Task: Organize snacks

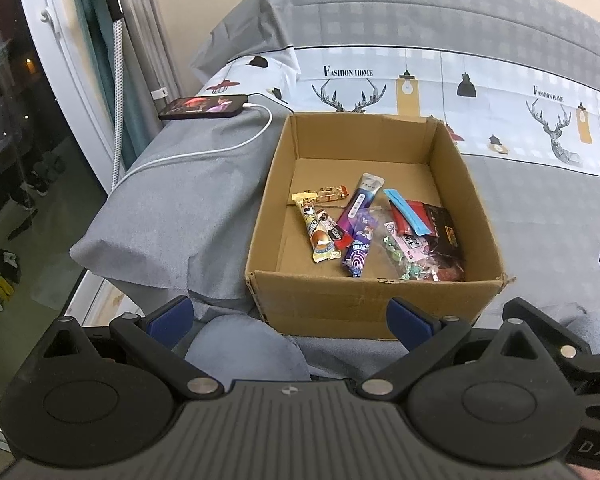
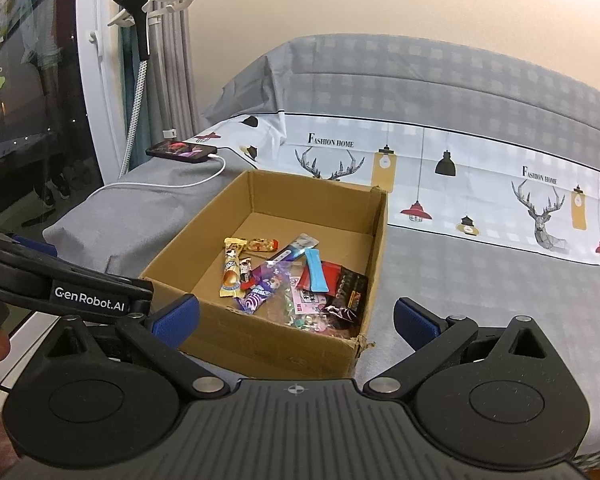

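Your snacks (image 1: 374, 228) all lie in the box (image 1: 364, 300) on the bed (image 1: 540, 208), heaped toward its near right corner, with the far half of the floor bare. No wrapper shows on the bedding outside the box in either view, so the gathering looks done, or nearly so; what may be left is only tidying the heap, and you cannot tell from here whether more snacks wait out of sight. Your left gripper (image 1: 290, 316) hangs just short of the box's near wall, fingers spread wide and holding nothing. Your right gripper (image 2: 296, 318) hovers by the near right corner, likewise spread and empty. A phone (image 1: 204, 107) lies on the pillow (image 1: 188, 184) left of the box, its white cable (image 1: 204, 150) trailing across the fabric, well clear of the snacks. The box's torn near corner (image 2: 362, 342) and its upright walls are the only things that could catch a finger if you reach in.
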Tool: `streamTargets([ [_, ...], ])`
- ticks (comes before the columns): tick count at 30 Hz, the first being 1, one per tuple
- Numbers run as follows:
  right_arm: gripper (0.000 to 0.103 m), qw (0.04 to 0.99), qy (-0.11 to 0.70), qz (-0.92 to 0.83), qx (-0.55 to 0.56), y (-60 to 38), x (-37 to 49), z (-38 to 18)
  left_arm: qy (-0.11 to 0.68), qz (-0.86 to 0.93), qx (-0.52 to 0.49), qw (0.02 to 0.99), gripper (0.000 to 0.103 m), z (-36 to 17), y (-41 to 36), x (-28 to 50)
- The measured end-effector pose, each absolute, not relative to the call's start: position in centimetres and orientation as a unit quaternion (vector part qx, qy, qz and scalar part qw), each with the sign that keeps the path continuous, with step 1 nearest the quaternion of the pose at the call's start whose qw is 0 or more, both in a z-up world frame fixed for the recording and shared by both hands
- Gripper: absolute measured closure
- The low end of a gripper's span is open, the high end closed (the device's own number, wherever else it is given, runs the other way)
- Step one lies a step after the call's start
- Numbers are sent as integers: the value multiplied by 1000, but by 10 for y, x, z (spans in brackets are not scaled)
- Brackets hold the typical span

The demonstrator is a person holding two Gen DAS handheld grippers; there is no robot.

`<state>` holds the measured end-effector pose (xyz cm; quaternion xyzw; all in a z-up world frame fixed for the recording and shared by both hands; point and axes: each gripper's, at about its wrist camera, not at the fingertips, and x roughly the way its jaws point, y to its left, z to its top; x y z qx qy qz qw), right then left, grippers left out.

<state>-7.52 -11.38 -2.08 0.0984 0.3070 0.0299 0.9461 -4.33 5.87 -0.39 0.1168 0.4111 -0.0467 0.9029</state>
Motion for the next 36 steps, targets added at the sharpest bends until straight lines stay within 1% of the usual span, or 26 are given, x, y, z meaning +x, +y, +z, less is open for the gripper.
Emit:
streamTargets([
  [23, 0, 950, 296, 35, 94, -113, -76, -17, 412, -44, 119, 902, 0, -5, 57, -43],
  [36, 0, 947, 303, 28, 103, -115, -66, -20, 423, -42, 125, 896, 0, -10, 55, -34],
])
